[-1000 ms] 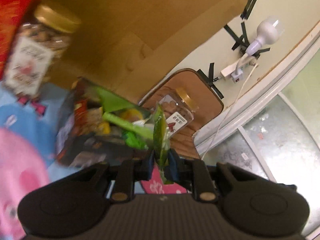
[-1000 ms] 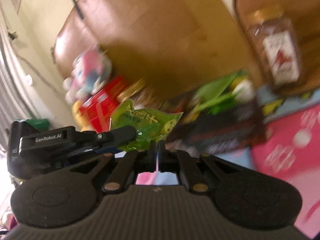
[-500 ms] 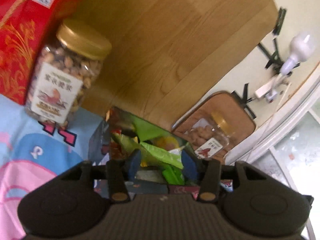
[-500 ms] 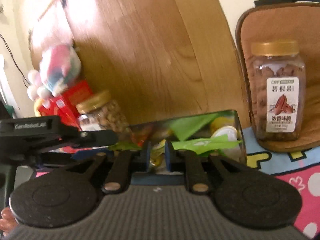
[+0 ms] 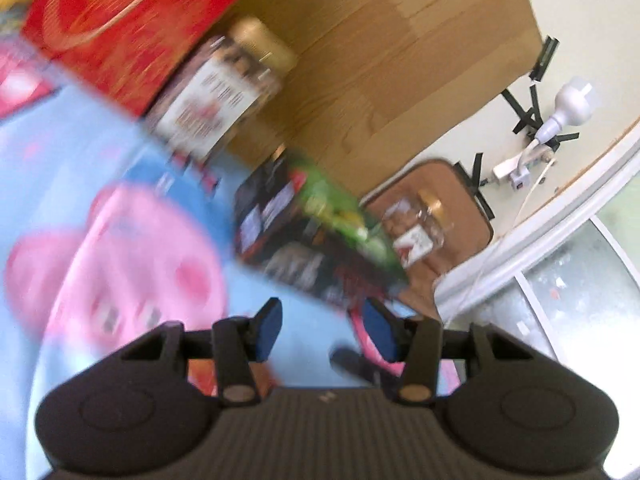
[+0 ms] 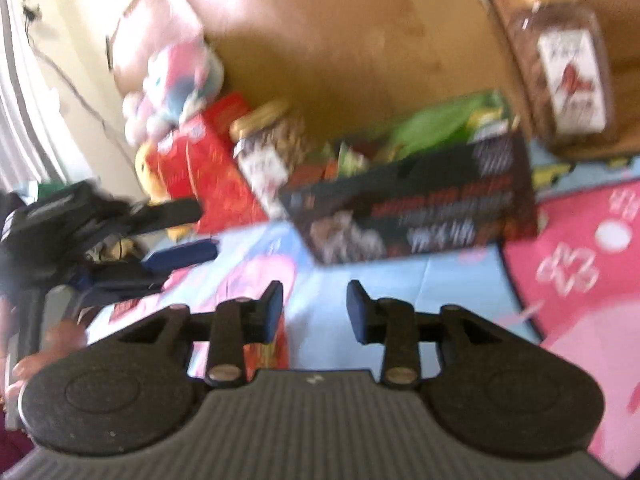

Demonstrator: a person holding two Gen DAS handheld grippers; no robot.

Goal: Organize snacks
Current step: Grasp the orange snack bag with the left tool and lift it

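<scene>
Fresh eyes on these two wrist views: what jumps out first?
The black snack box, stuffed with green packets, sits mid-scene on the pink and blue cartoon mat. Left of it stand a gold-lidded nut jar and a red gift box; a second nut jar stands right on a brown board. Both the right gripper and the left gripper are empty, the right one's jaws opening.

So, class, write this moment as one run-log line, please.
left gripper: open, empty | right gripper: opening, empty | box: holds green packets | jar: beside box
</scene>
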